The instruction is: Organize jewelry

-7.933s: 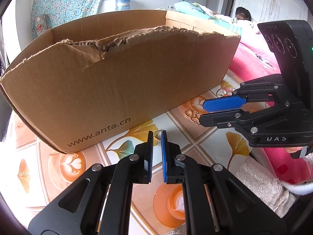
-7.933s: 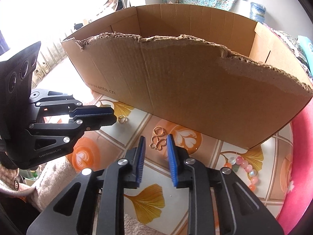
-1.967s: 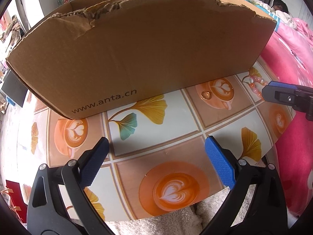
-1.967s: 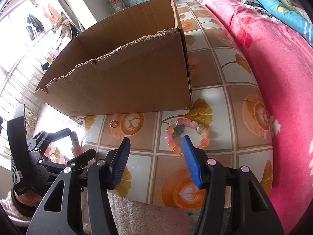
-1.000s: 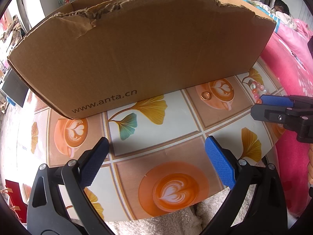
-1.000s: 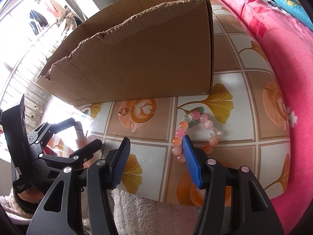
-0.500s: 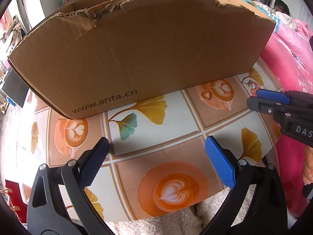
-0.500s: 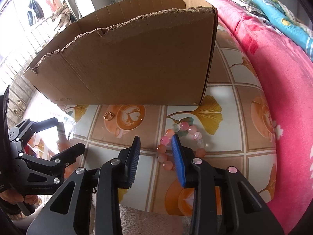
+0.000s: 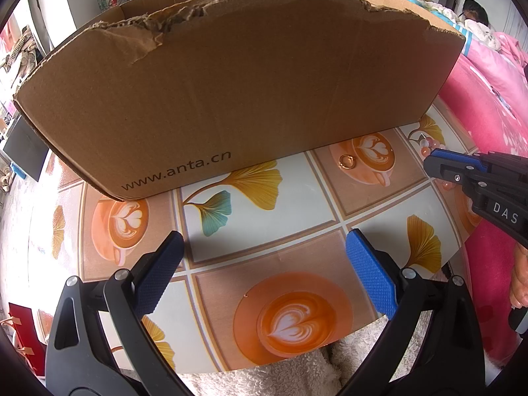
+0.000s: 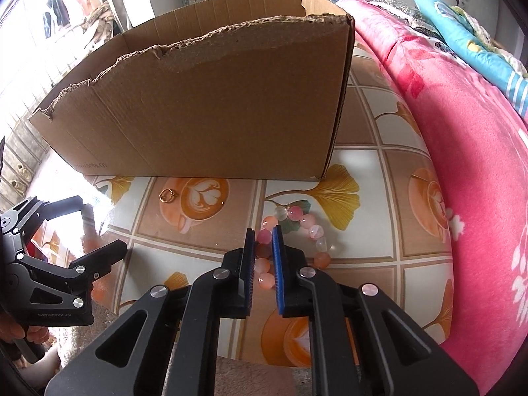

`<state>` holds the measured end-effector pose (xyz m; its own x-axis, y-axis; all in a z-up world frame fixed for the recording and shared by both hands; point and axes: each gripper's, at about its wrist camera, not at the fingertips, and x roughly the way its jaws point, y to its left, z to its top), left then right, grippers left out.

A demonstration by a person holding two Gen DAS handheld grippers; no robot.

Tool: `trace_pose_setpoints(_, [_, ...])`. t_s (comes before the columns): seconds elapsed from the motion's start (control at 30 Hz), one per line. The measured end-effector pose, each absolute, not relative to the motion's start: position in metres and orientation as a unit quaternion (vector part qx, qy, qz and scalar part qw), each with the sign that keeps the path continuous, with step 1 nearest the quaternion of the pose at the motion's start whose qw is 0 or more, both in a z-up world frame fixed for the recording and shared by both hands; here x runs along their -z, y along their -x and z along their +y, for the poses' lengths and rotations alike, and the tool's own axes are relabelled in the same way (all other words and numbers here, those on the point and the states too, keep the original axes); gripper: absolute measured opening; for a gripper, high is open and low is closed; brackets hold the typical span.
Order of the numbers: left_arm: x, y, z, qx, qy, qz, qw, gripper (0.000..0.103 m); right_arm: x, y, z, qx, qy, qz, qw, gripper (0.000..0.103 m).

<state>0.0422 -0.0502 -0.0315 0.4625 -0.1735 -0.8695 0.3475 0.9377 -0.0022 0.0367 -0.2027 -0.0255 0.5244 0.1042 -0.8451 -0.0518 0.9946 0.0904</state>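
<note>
A bracelet of pink, orange and clear beads [image 10: 307, 220] lies on the patterned tabletop by the right front corner of the cardboard box [image 10: 214, 99]. My right gripper [image 10: 263, 241] is closing on the bracelet's left side, with beads filling the narrow gap between its blue pads. The left wrist view shows that gripper [image 9: 430, 164] coming in from the right over the beads [image 9: 425, 148]. A small gold ring [image 10: 168, 195] lies on a coffee-cup print in front of the box [image 9: 247, 82]. My left gripper [image 9: 264, 257] hangs wide open over the table, holding nothing.
A pink blanket [image 10: 462, 132] runs along the table's right edge. White fleecy cloth [image 9: 280, 379] lies at the near edge. The box's torn front wall stands tall close behind the jewelry. A person's hand [image 9: 519, 280] holds the right gripper.
The right gripper's jaws have narrowed from wide apart to tight around the bracelet's beads, and it has turned slightly. The left gripper has not moved.
</note>
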Motion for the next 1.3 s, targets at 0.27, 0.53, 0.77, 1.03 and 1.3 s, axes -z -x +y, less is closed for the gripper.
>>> trace_pose_setpoints(0.27, [0.031,-0.042,-0.050,0.153,-0.088,0.495,0.851,0.095,0.026,-0.039,-0.205,-0.047,-0.033,0.486,0.872,0.011])
trace_pose_setpoints(0.53, [0.031,-0.043,-0.050,0.153,-0.088,0.495,0.851,0.095,0.027,-0.040,-0.205,-0.048,-0.028,0.486,0.872,0.011])
trace_pose_setpoints(0.77, [0.031,-0.042,-0.050,0.153,-0.088,0.495,0.851,0.095,0.027,-0.040,-0.204,-0.049,-0.026,0.485,0.873,0.011])
trace_pose_setpoints(1.03, [0.029,-0.039,-0.050,0.169,-0.085,0.486,0.853,0.095,0.027,-0.040,-0.207,-0.054,-0.039,0.484,0.873,0.011])
trace_pose_setpoints(1.3, [-0.003,-0.027,-0.060,0.265,-0.042,0.385,0.883,0.079,0.029,-0.039,-0.214,-0.062,-0.053,0.477,0.875,0.011])
